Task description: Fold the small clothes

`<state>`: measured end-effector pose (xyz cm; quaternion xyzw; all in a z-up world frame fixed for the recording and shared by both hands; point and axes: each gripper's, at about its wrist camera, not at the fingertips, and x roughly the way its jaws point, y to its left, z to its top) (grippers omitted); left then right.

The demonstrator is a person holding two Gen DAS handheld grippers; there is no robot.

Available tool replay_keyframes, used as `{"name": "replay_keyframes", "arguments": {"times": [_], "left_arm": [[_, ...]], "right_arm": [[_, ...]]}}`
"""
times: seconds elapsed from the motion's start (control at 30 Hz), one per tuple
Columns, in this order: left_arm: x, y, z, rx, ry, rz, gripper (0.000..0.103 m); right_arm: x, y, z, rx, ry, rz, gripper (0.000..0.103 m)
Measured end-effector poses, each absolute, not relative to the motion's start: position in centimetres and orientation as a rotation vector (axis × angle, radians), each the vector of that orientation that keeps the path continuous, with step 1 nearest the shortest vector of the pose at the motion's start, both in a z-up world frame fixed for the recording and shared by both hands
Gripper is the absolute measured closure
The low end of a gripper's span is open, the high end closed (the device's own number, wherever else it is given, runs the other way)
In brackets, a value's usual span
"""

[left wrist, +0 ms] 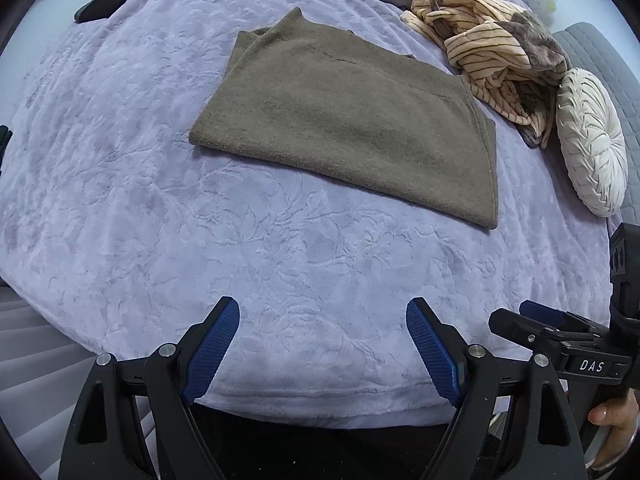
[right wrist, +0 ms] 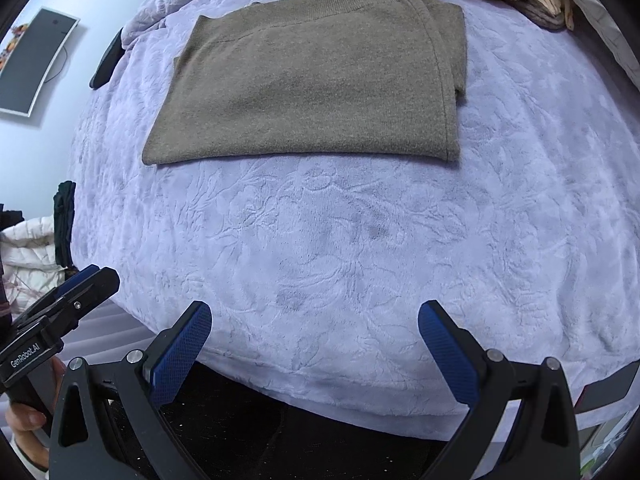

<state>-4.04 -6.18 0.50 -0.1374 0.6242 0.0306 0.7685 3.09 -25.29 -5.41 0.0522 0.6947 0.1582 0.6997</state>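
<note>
Sweater, left wrist view: the folded olive sweater (left wrist: pixel 348 120) is lying flat on the lavender blanket (left wrist: pixel 280 272), in the upper middle of the frame.
Striped garment: a crumpled cream striped garment (left wrist: pixel 484 48) is sitting at upper right, beside a round white cushion (left wrist: pixel 592 140).
Left claw (left wrist: pixel 322 348): it is hanging released, jaws wide, nothing between them, at the bottom.
Sweater, right wrist view: the sweater (right wrist: pixel 316 80) is lying in the upper middle.
Right claw (right wrist: pixel 314 352): it is hanging released and empty at the bottom.

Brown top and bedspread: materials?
Brown top: looks like fine knit, wool or a blend; matte fuzzy nap, ribbed hem band. Bedspread: seems plush fleece or velvet, lavender, with embossed leaf pattern and soft sheen. Exact fibres can't be told.
</note>
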Motion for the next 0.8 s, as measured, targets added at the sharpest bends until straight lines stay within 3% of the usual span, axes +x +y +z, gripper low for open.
{"name": "replay_keyframes", "arguments": {"times": [0.57, 0.8], "left_arm": [[-0.8, -2.7, -2.2, -0.218, 1.413, -0.107, 0.017], [0.6, 1.0, -4.3, -0.211, 1.451, -0.156, 0.017]], "right_arm": [[1.0, -22.5, -6.3, 0.301, 1.571, 0.195, 0.000], [0.0, -19.5, -6.3, 0.357, 1.499, 0.131, 0.000]]}}
